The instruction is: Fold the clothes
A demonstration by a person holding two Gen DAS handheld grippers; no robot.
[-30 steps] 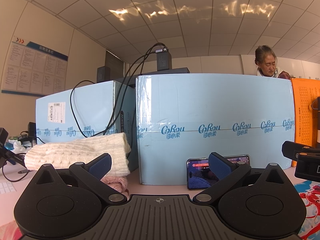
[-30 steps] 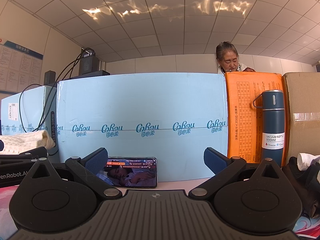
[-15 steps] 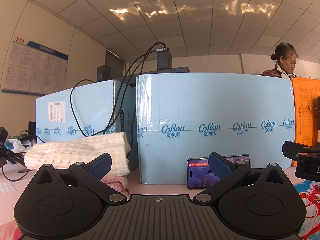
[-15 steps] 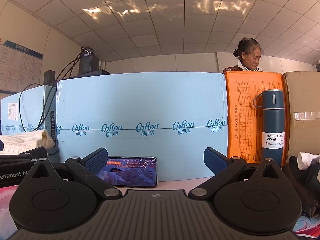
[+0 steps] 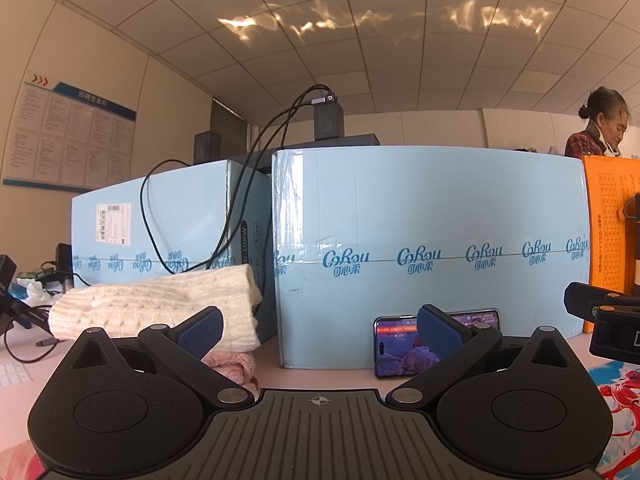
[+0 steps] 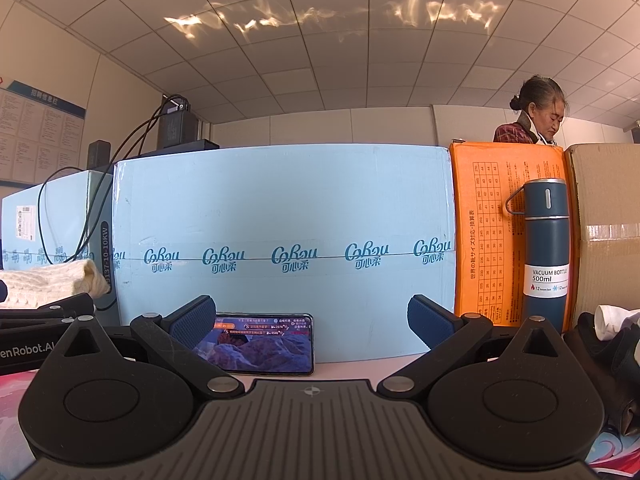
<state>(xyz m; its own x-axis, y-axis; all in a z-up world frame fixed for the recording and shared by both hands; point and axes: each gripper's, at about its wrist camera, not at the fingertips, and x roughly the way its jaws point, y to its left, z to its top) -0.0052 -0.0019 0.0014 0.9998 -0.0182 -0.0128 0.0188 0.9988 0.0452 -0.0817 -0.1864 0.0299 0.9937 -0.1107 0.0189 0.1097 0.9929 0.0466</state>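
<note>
Landmark: the big blue box point(image 5: 432, 256) stood upright across the back of the tabletop point(image 5: 328, 376), and I place everything against it.
Left gripper point(image 5: 319, 330): my fingers point(image 5: 200, 326) were spread wide, holding nothing, low over the tabletop in front of the blue box.
Right gripper point(image 6: 309, 318): my fingers point(image 6: 430, 320) were also spread wide and empty, facing the blue box.
Room to move: the blue box walled off the far edge; a strip of bare tabletop lay between my fingers and its foot.
Clothes: a cream knit sweater point(image 5: 160, 306) lay folded to the left of the blue box, on top of a pink knit garment point(image 5: 234, 364); a dark garment point(image 6: 600, 356) was heaped well right of the box.
Phone point(image 6: 264, 344): it leaned on its long side against the foot of the blue box, screen lit.
Right of the box: an orange box point(image 6: 504, 236), then a blue vacuum bottle point(image 6: 546, 248) standing upright in front of it, beside a brown carton point(image 6: 608, 232).
Change: the woman point(image 6: 538, 114) behind the boxes had moved further right since a second earlier; both my grippers had kept their place and spread.
Containers: all boxes were closed, so I could not tell their contents.
</note>
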